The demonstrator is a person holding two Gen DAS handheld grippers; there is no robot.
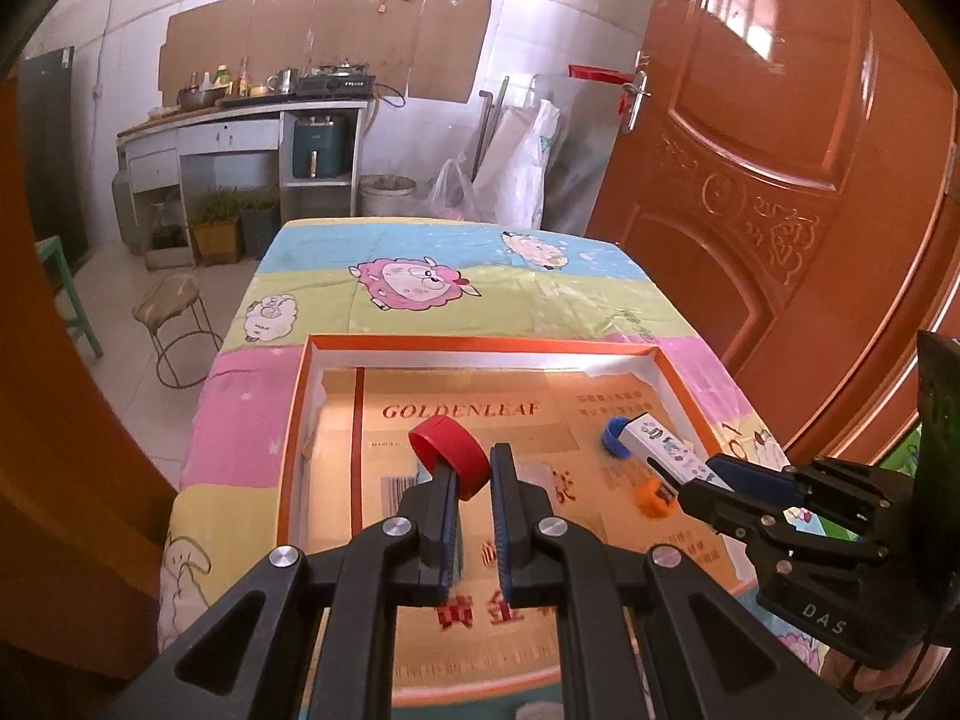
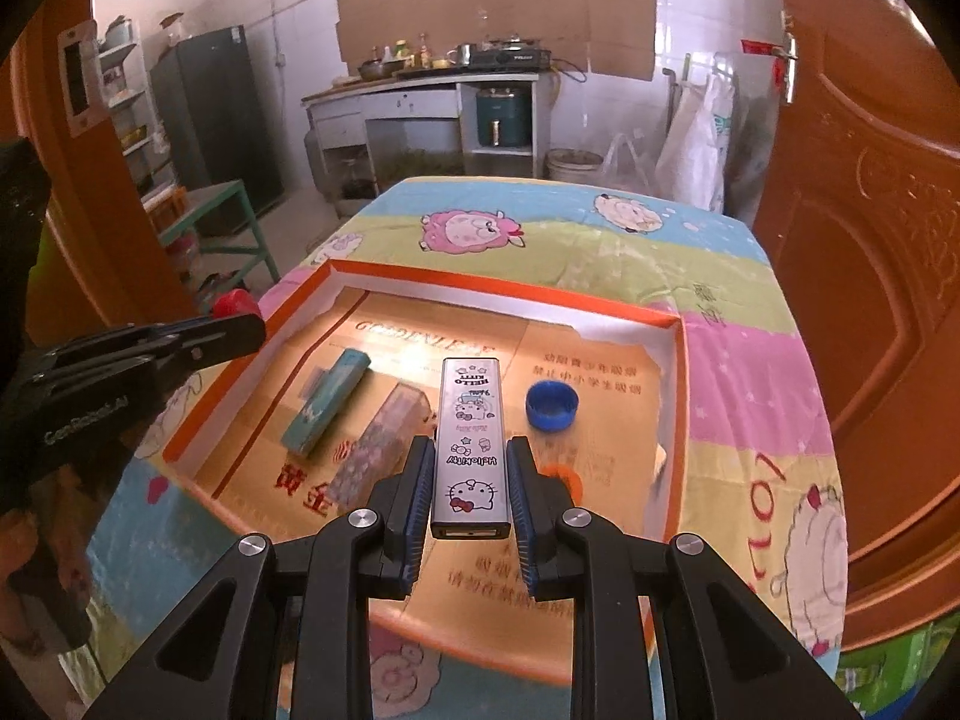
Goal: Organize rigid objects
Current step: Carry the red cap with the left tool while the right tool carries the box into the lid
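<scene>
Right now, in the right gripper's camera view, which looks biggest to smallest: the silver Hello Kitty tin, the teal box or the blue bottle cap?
1. Silver Hello Kitty tin, though it is nearest the camera, which inflates it.
2. Teal box.
3. Blue bottle cap.

"GOLDENLEAF" in red capitals on the floor of the orange-rimmed box [image 1: 300, 420], with red Chinese characters nearer the camera, too blurred to read. Silver case [image 2: 471, 450] carries "HELLO KITTY" lettering, upside down in the right wrist view. "DAS" printed on the right gripper [image 1: 684, 483] body; left gripper [image 2: 252, 324] body reads roughly "GenRobot.AI", partly blurred.
</scene>
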